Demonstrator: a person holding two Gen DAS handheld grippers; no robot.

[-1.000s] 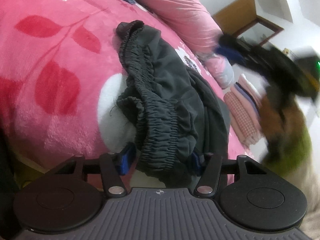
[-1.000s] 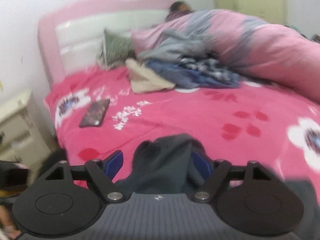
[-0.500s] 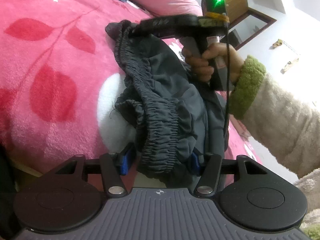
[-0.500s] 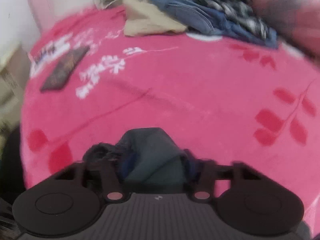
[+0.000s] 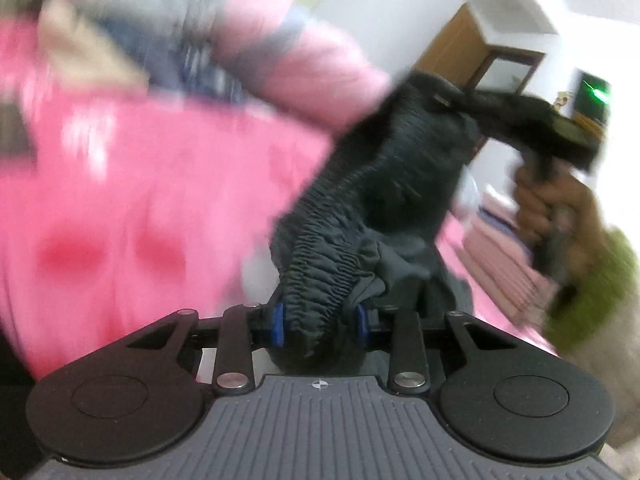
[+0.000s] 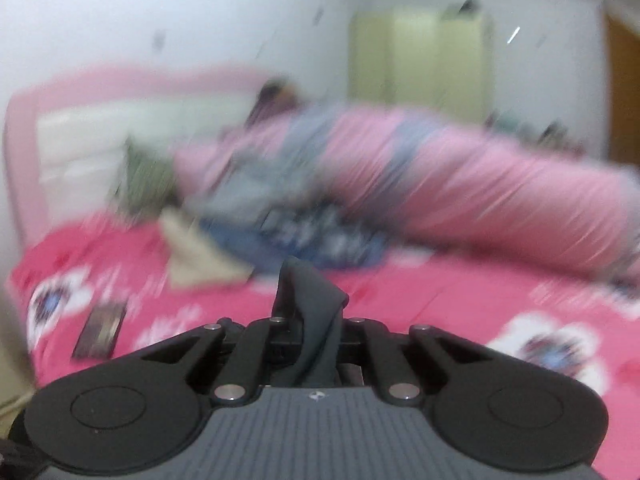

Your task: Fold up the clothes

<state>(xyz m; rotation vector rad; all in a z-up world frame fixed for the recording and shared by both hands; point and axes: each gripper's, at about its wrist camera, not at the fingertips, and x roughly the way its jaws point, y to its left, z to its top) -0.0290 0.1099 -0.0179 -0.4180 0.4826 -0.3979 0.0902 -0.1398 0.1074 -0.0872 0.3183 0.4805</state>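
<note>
Left gripper (image 5: 319, 322) clenched on the elastic waistband of dark grey soft fabric trousers (image 5: 384, 184), lifted just ahead; right gripper (image 6: 316, 334) grasping another bunch of the same garment. Light, limp, non-slippery; best held at the ruched waistband ends, above the pink floral bed (image 6: 440, 300).

No readable text, labels, brands or numbers, both views blurred

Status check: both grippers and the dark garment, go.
Left gripper shut on dark grey elastic-waist garment. Right gripper shut on its other end, garment lifted above pink floral blanket. Frames motion-blurred; nothing seen in the way.
</note>
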